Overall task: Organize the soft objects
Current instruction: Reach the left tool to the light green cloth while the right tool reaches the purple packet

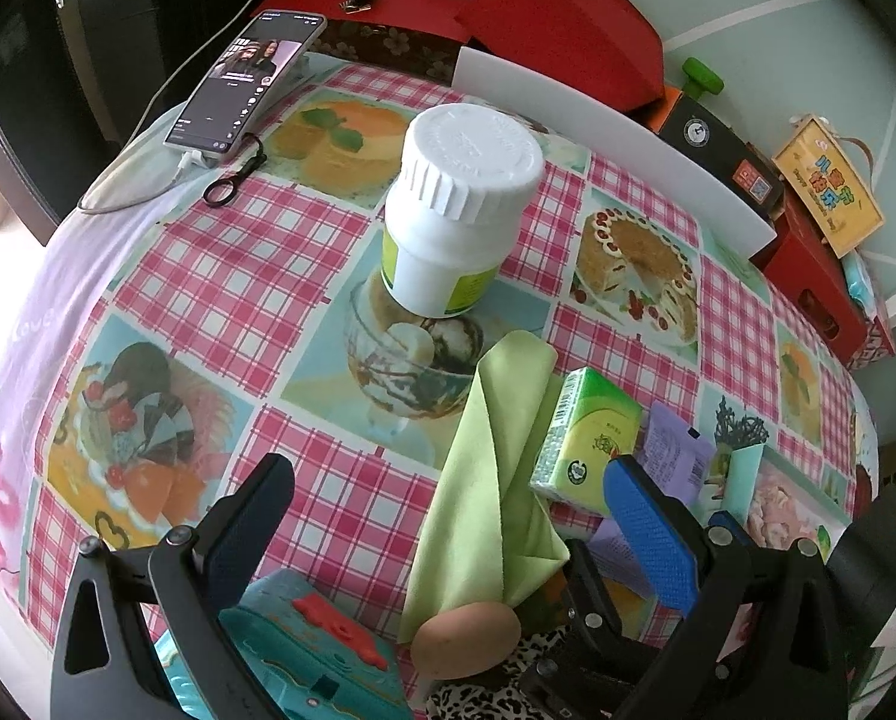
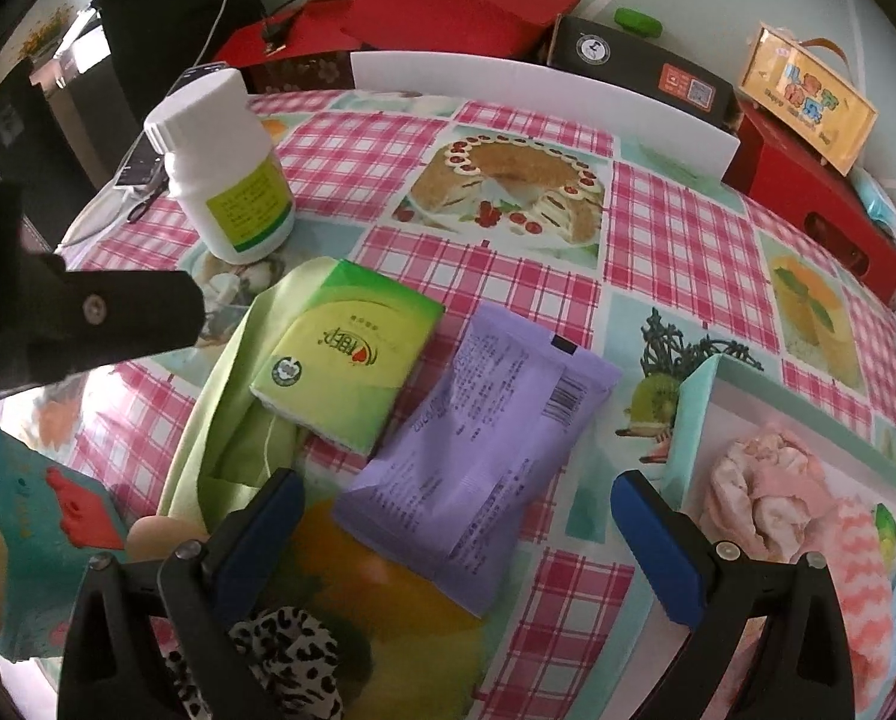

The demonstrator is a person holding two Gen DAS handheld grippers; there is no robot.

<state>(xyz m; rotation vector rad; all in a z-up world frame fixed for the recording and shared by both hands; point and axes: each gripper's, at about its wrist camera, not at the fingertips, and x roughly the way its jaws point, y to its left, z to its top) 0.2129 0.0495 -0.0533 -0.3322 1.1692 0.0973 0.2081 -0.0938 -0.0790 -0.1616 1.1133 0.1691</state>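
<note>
Leopard-print cloth (image 2: 292, 654) lay nearest. I saw right gripper (image 2: 454, 546) spread over the purple packet (image 2: 478, 450); left gripper (image 1: 448, 516) spread around the green cloth (image 1: 490, 480), gripping nothing.

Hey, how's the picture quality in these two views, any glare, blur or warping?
Left wrist view: strong fisheye bulge, the tablecloth curving away; blown-out daylight washes out its left edge; the bottle is sharp. Right wrist view: same warping, dark corners; the other gripper is a dim silhouette; the purple packet is readable though soft.
</note>
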